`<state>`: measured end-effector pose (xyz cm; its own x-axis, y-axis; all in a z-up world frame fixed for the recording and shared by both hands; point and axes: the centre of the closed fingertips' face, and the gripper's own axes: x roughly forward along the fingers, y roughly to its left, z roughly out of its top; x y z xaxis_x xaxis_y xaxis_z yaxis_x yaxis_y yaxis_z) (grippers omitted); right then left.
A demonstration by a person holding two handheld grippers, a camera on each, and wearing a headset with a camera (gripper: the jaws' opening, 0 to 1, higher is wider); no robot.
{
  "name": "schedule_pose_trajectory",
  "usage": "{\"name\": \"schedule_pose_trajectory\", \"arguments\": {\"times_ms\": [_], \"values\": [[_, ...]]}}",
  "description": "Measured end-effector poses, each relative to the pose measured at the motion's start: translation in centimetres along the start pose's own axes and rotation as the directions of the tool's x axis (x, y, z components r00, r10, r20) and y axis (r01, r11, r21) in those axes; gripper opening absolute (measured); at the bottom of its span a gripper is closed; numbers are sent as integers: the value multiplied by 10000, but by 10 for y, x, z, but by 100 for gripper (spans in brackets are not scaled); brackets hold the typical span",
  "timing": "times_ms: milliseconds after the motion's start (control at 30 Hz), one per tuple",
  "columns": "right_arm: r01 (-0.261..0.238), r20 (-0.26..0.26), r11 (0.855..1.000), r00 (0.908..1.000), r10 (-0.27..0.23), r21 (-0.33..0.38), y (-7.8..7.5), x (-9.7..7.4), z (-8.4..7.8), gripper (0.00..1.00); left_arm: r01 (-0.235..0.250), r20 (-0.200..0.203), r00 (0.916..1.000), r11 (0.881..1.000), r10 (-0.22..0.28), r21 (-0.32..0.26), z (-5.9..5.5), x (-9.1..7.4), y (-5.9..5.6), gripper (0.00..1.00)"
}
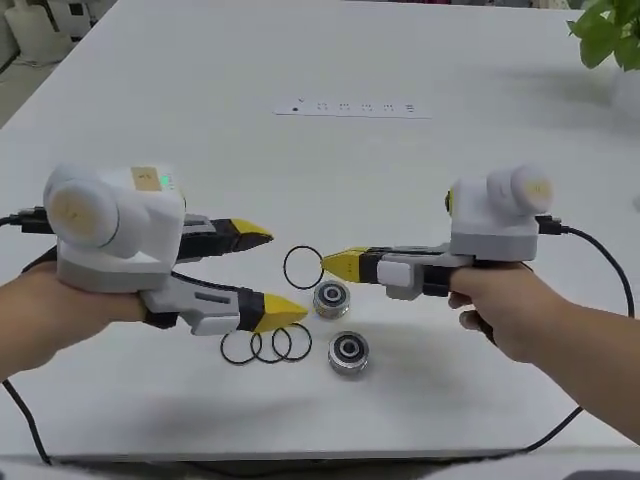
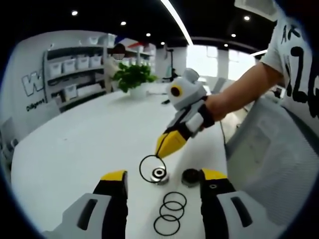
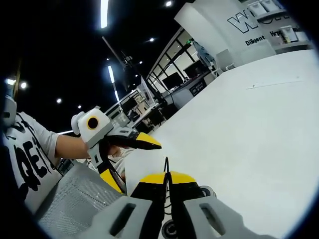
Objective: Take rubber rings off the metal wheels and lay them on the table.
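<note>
Nearest, the left gripper (image 1: 288,274) is held with jaws wide apart and empty. Pinched shut on a rubber ring (image 1: 303,267), the right gripper (image 1: 326,264) is poised just beside the farther of two metal wheels (image 1: 332,298). Three rings (image 1: 265,345) are laid on the table (image 1: 200,100). If released here, the held ring could be snagged on that wheel.

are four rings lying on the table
No, three rings lie on the table; a fourth ring is pinched in the right tool.
</note>
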<state>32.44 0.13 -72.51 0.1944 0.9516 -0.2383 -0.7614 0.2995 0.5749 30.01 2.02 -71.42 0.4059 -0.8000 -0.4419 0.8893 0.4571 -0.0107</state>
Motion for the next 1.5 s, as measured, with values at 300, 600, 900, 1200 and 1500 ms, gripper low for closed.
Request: {"name": "schedule_pose_trajectory", "arguments": {"times_ms": [300,600,900,1200,1500], "values": [[-189,-39,9998,9998,189,-6,5,5,2,0,-109,-101,9999,9999,108,-45,-7,-12,3,66],[-356,-204,9994,9992,356,1,9,12,0,0,-208,-153,9997,9997,206,-147,-16,-20,4,69],[-525,-476,9986,9975,527,43,14,19,-8,0,-314,-237,9992,9992,308,-256,-24,-28,5,72],[-656,-771,9978,9949,657,40,18,25,-16,0,-417,-289,9988,9984,406,-386,-32,-34,4,73],[-774,-1146,9970,9904,775,45,21,32,-28,0,-477,-409,9981,9981,461,-380,-39,-38,3,74]]}}
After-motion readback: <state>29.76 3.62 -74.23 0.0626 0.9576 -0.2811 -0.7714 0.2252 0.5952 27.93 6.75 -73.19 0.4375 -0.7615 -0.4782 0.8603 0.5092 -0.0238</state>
